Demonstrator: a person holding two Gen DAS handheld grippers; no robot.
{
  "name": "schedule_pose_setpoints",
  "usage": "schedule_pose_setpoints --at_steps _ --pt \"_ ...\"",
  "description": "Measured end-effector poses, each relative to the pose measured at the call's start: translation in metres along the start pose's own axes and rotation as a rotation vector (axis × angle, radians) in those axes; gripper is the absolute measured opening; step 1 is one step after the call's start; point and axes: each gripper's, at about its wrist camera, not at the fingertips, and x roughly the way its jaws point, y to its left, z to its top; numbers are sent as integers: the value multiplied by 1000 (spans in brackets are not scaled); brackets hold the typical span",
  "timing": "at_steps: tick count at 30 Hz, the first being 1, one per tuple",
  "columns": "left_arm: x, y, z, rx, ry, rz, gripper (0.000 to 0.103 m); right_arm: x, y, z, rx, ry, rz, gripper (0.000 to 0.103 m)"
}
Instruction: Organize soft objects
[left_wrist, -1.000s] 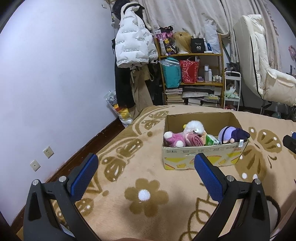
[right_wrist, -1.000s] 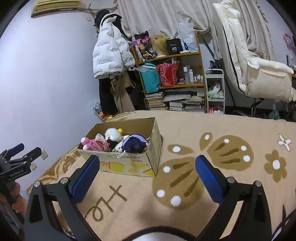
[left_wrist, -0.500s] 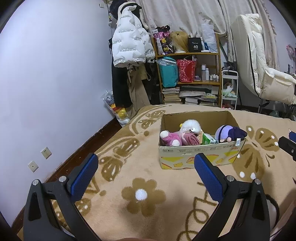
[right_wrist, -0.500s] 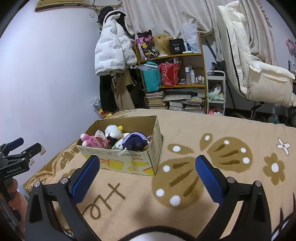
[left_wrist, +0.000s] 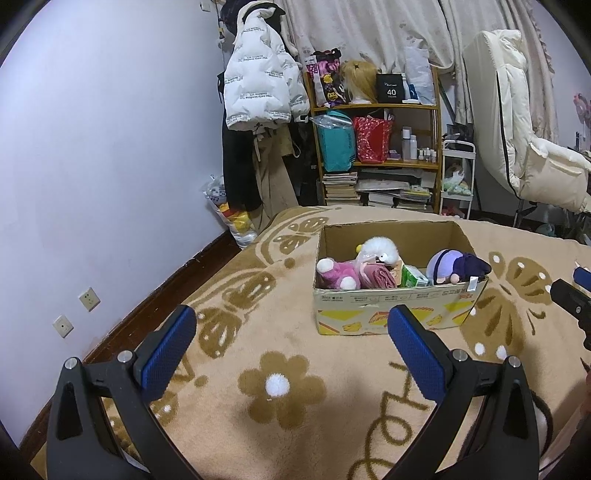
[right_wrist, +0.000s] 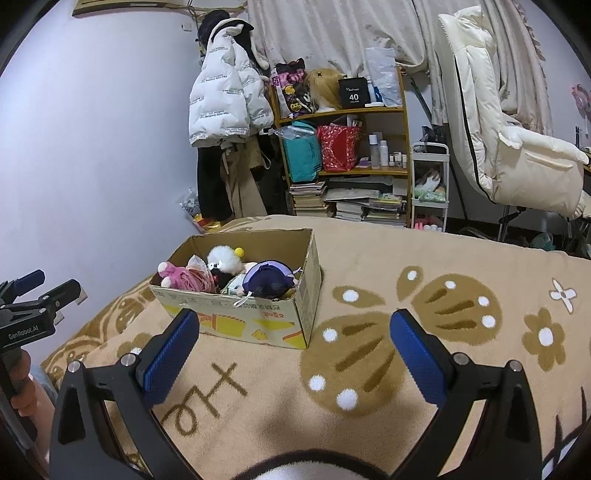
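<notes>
A cardboard box (left_wrist: 399, 308) (right_wrist: 266, 314) stands on the beige flowered blanket and holds several soft toys. Among them are a pink plush (left_wrist: 340, 271) (right_wrist: 181, 275), a white fluffy plush (left_wrist: 378, 249) (right_wrist: 223, 258) and a purple-haired doll (left_wrist: 456, 266) (right_wrist: 271, 278). My left gripper (left_wrist: 291, 350) hovers open and empty over the blanket, short of the box. My right gripper (right_wrist: 291, 354) is also open and empty, in front of the box's right corner. The left gripper (right_wrist: 27, 310) shows again at the far left edge of the right wrist view, held by a hand.
The blanket (left_wrist: 277, 387) covers a bed that ends near a lilac wall (left_wrist: 92, 147) on the left. Beyond it stand a cluttered shelf (left_wrist: 376, 147), a hung white puffer jacket (left_wrist: 258, 88), a small white cart (left_wrist: 456, 177) and a cream chair (left_wrist: 524, 147).
Both grippers have drawn back and risen a little, so the box looks slightly farther and smaller. Both stayed open. The toys have not moved.
</notes>
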Motion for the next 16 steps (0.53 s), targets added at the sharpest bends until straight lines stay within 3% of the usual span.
schedule_pose_setpoints --at_steps 16 --pt "-3 -6 2 -4 -3 -13 103 -2 -2 0 -19 -1 5 103"
